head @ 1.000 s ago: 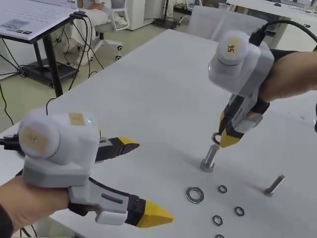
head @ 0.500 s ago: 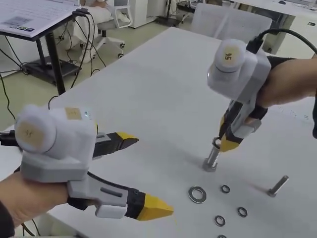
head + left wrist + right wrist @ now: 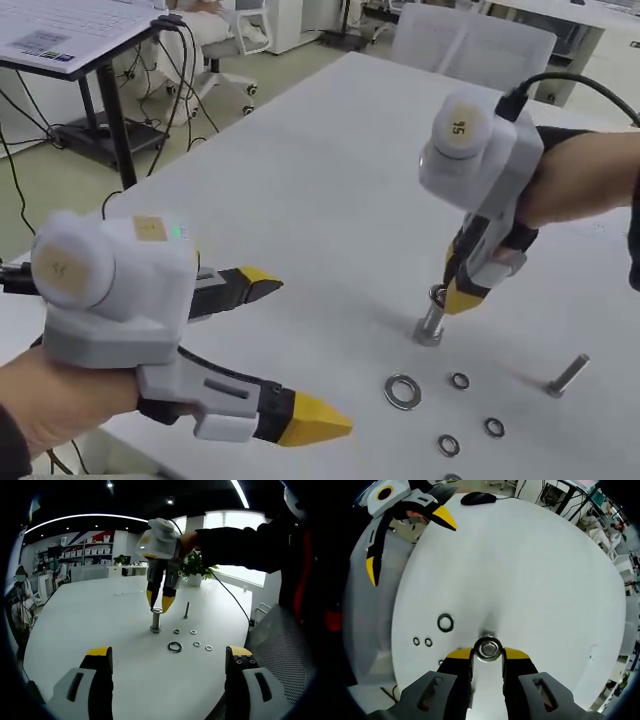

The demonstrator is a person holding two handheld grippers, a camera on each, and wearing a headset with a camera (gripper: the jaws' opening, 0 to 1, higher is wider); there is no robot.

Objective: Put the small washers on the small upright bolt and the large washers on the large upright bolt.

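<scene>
Looking down in the head view, we see the right gripper (image 3: 452, 296) pinching a large washer (image 3: 437, 294) between its yellow tips, right at the top end of the large bolt (image 3: 430, 326), which stands upright on the white table (image 3: 330, 170). We cannot tell whether the ring has passed over the threads. A second large washer (image 3: 403, 391) lies flat near the bolt's foot. The small washers (image 3: 460, 381) are scattered just beside it, and the small bolt (image 3: 568, 375) stands apart to the right. The left gripper (image 3: 295, 355) hovers at lower left, jaws spread wide and holding nothing. In the left gripper view, our own two tips stand far apart over the table. Ahead, the right gripper (image 3: 159, 601) points down with the held ring at the top of the large bolt (image 3: 155, 622). The small bolt (image 3: 186, 610) stands upright near it, and the loose rings lie in front. In the right gripper view, the jaws clamp the large washer (image 3: 488, 648) from both sides, with the bolt's end visible through its hole. The second large washer (image 3: 445, 622) and small washers (image 3: 416, 641) lie to the left, and the left gripper (image 3: 407, 545) is at upper left.
</scene>
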